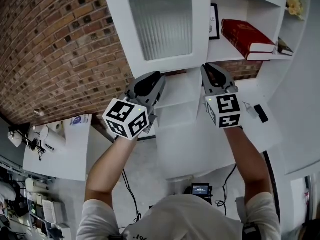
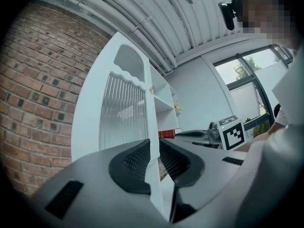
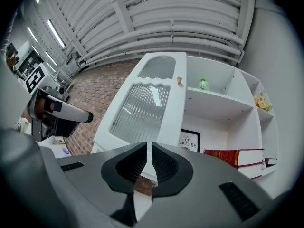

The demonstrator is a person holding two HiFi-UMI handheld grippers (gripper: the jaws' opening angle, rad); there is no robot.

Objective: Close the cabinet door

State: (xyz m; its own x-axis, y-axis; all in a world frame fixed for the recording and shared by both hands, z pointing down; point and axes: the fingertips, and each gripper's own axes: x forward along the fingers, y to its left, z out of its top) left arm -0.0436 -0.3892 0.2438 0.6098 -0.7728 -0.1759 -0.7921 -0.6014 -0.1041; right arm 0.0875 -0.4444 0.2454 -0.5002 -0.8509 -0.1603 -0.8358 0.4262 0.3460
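Against the brick wall, the white cabinet stands with its shelves exposed and its cabinet door, the one with the ribbed glass panel, swung out to the left of them. You have the left gripper at the door's lower edge. Seen from the left gripper view, that left gripper has its fingers clenched on the door, with the white edge running straight down between the pads. The right gripper hovers just beside it under the open shelf, and the right gripper view shows this gripper with its fingers pressed nearly together on nothing. A red book and a framed print sit on the shelf the door should cover. The close looks barely begun. To do it well, lead the edge round on the door's own arc rather than shoving it straight. Keep the pinch light so the panel does not twist, and hold the right gripper out of the narrowing gap. Let go before the edge meets the frame, then press it home with the fingers shut.
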